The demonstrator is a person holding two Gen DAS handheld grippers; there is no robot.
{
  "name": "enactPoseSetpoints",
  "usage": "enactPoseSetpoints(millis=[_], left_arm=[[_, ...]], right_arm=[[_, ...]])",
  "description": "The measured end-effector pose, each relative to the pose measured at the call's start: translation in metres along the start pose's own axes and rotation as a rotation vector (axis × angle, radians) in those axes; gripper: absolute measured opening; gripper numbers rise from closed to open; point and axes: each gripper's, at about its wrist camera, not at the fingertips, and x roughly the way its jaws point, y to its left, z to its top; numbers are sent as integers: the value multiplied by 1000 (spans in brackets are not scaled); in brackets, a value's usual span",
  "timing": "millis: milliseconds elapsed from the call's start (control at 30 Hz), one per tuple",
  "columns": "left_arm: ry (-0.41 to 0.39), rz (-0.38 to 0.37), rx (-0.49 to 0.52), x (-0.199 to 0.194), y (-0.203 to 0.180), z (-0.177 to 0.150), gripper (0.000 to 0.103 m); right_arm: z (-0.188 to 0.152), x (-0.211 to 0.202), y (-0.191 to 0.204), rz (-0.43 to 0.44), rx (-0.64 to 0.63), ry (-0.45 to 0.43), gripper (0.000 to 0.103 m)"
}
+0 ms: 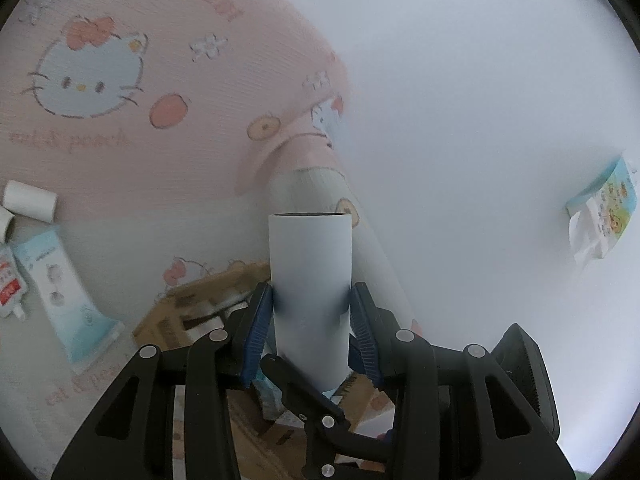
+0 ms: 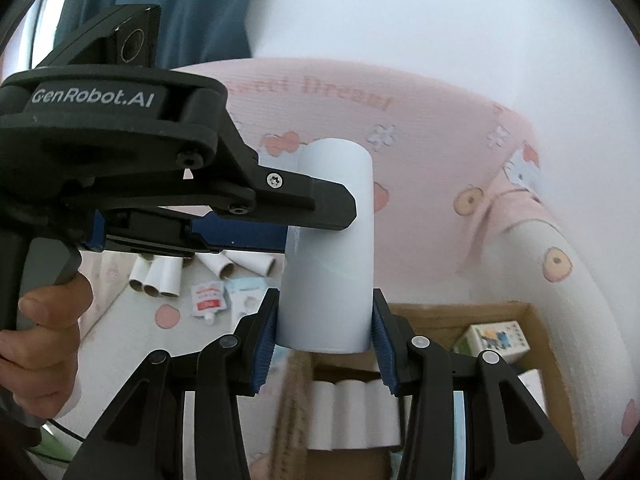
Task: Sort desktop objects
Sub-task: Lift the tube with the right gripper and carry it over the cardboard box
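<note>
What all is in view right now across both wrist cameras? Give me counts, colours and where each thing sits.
Held tube: one, white, upright, clamped by both grippers above the box.
Cardboard box: one, brown, below the grippers.
Tubes in box: a row of at least three, white, side by side.
Small carton: one, white and green print, right part of the box.
Loose tubes: several, white, on the pink cartoon blanket.
Pouch: one, white and red, beside the loose tubes.
Tube pack: one, light blue, flat on the blanket.
Tissue pack: one, blue-edged, far right.
Left gripper: shut on the tube.
Right gripper: shut on the tube's lower end.
Left hand: grips the handle.
</note>
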Motion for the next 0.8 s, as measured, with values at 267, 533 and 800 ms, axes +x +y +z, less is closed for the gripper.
enactPoseSetpoints(millis=[267, 533, 800], left_arm=[[80, 67, 60, 38, -18, -2, 44], [211, 104, 22, 85, -17, 0, 44], [335, 182, 33, 135, -7, -11, 44]], right_arm=[[-15, 1, -46, 49, 42, 107, 43], [-31, 6, -82, 138, 171, 183, 44], [-55, 32, -105, 140, 263, 345, 44]])
